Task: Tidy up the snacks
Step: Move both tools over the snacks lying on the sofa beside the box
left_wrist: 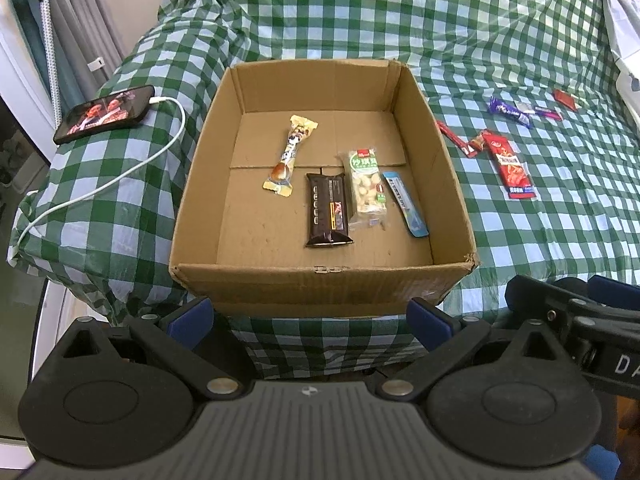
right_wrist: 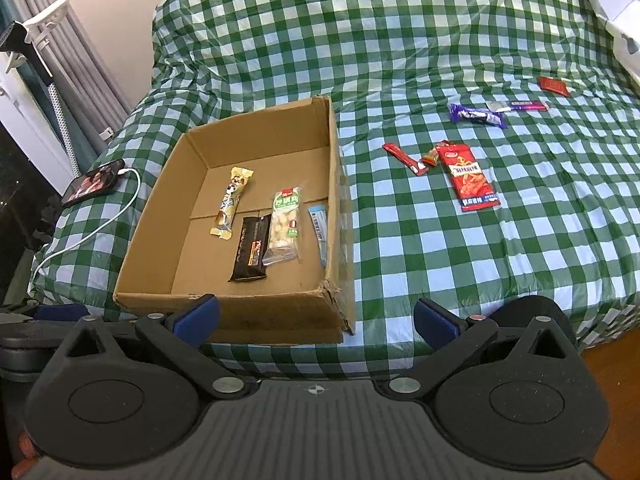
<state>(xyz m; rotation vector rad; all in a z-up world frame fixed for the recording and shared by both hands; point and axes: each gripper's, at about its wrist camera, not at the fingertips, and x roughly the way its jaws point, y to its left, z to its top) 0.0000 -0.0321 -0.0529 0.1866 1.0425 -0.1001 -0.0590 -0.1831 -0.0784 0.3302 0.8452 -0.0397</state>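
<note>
The left gripper (left_wrist: 311, 316) stands with its jaws spread wide and nothing between them, its blue pads (left_wrist: 191, 317) hanging just short of the near wall of the cardboard box (left_wrist: 320, 284); the right gripper (right_wrist: 316, 320) is likewise spread wide and empty, its left pad over the box's near right corner, its right pad over the green checked bedcover (right_wrist: 440, 260).

Inside the box lie four snacks: a cream stick packet (left_wrist: 291, 154) at 11 o'clock from the floor's centre, tilted; a dark brown bar (left_wrist: 327, 210) near the centre; a green-topped clear nut packet (left_wrist: 367, 189) touching its right side; a slim blue sachet (left_wrist: 406, 204) at 3 o'clock, near the right wall.

On the cover to the right of the box, well apart from both grippers, lie a large red packet (right_wrist: 468, 178), a thin red stick (right_wrist: 405, 158) and a small red-orange wrapper (right_wrist: 431, 157) just beside it; farther off at 1 o'clock, a purple bar (right_wrist: 476, 115), a slim purple-pink stick (right_wrist: 518, 106) and a small red sachet (right_wrist: 554, 86).

A phone (left_wrist: 105, 113) with a white cable (left_wrist: 132, 168) rests on the cover at 9 o'clock of the box.
</note>
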